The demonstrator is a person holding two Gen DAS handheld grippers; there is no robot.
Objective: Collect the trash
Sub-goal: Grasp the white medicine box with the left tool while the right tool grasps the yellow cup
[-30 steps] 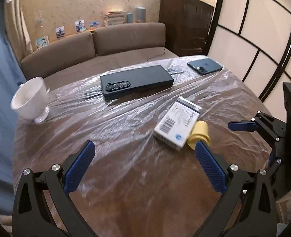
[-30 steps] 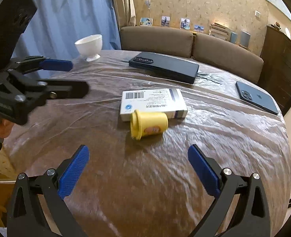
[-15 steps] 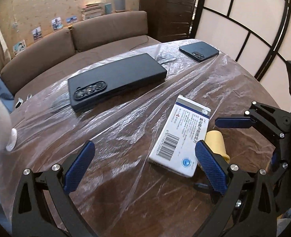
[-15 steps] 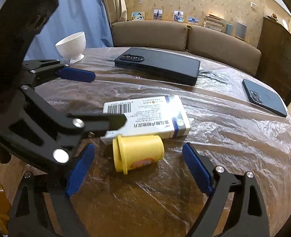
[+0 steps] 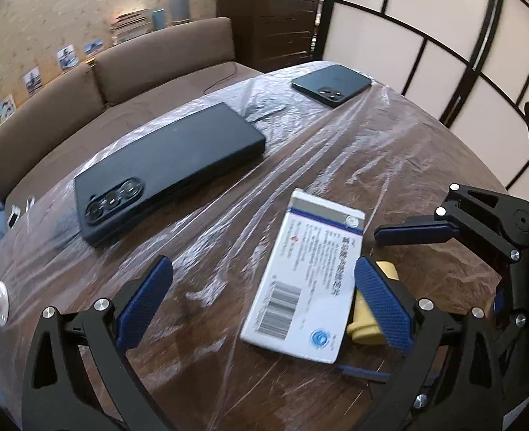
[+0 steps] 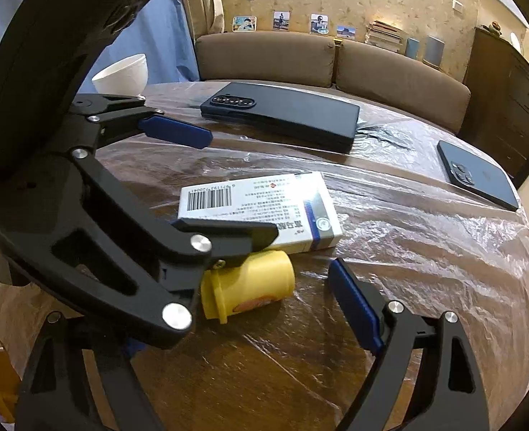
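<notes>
Right now your right gripper [image 6: 250, 305] straddles the yellow bottle [image 6: 253, 283], its jaws closing with the bottle between them — pads not yet pressing. The bottle lies on its side on the table [image 6: 426, 269], long axis crosswise in the right view, wide rim end toward the left, touching the white box [image 6: 260, 208]. Your left gripper [image 5: 264, 298] stands wide open and empty — the box lies between its fingers, barcode end nearest.

A barcode and rows of small Chinese print are carried by the white medicine box [image 6: 260, 208], lying just beyond the right jaws; the digits are too blurred to be read.
</notes>
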